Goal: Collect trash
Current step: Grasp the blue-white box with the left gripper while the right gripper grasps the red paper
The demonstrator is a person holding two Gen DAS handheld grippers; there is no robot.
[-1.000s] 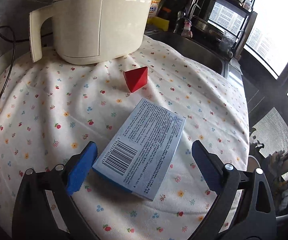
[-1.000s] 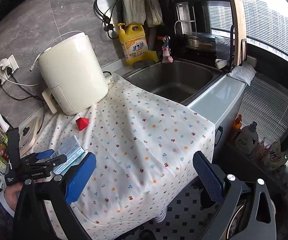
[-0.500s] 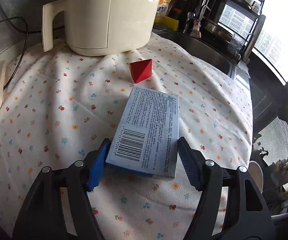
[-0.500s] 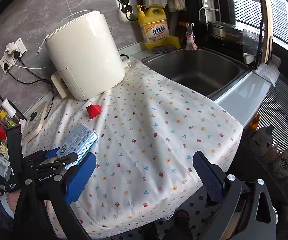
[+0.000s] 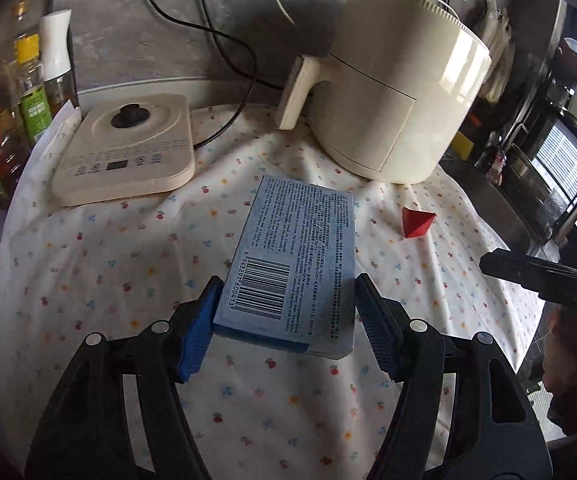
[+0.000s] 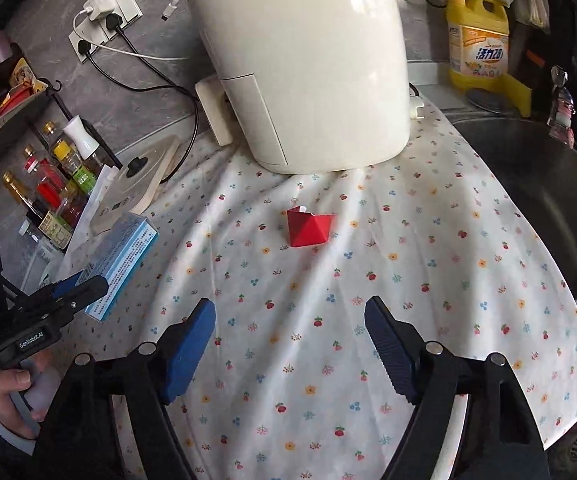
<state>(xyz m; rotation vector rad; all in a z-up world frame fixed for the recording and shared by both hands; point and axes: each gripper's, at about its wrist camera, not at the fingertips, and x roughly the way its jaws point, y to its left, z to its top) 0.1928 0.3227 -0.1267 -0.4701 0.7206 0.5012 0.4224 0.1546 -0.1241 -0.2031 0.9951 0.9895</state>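
Observation:
My left gripper (image 5: 286,292) is shut on a light blue box (image 5: 300,264) with a barcode, its blue pads pressing both long sides and holding it clear of the floral cloth (image 5: 128,264). From the right wrist view the same box (image 6: 124,260) hangs at the left in that gripper (image 6: 76,284), which a hand holds. A small red folded paper piece (image 6: 308,228) lies on the cloth in front of the cream air fryer (image 6: 300,60). My right gripper (image 6: 290,312) hovers just short of the red piece (image 5: 418,222); its jaws are closing with nothing between them.
A flat cream appliance base (image 5: 124,152) sits at the back left, with several sauce bottles (image 5: 0,120) beside it. Cables run along the grey wall. A steel sink (image 6: 536,200) lies at the right, a yellow detergent bottle (image 6: 478,48) behind it.
My left gripper closed on the blue box, then lifted and swung it left. My right gripper came in low over the cloth toward the red piece, and its jaws narrowed.

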